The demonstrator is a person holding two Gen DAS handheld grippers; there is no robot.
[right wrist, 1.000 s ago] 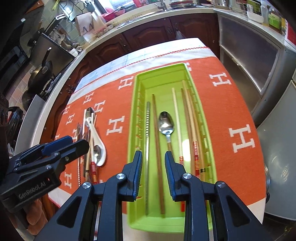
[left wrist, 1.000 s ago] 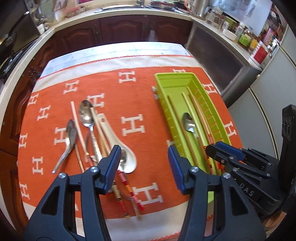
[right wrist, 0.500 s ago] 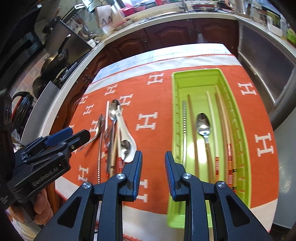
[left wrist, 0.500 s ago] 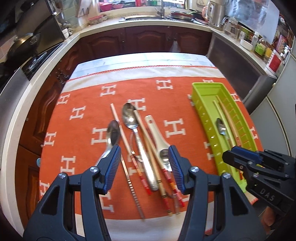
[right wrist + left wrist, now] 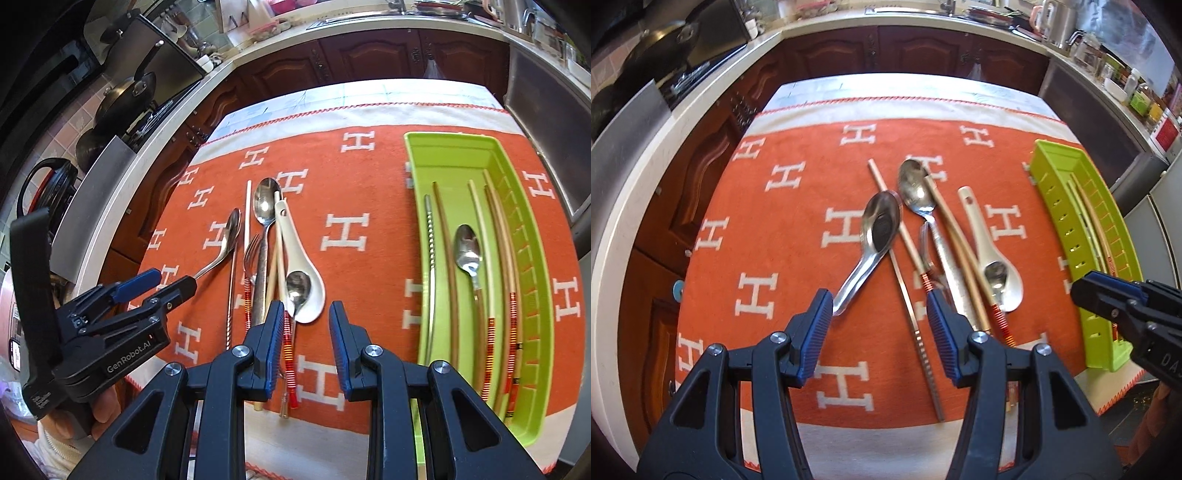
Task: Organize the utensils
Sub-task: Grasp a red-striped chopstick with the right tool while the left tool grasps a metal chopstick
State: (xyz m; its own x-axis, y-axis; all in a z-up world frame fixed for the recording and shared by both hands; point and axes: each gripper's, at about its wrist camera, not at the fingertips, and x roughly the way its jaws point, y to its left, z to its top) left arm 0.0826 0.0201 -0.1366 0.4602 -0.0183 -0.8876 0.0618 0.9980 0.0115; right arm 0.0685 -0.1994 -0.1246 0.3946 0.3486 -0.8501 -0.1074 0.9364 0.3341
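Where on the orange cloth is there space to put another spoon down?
Bare cloth lies between the white soup spoon and the green tray. More lies left of the steel spoon, toward the cloth's edge. The middle pile of spoons, fork and chopsticks is crowded, and the tray's right half is filling up.

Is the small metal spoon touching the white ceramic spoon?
Touching. The right wrist view shows the small metal spoon lying with its bowl inside the white ceramic spoon's bowl.
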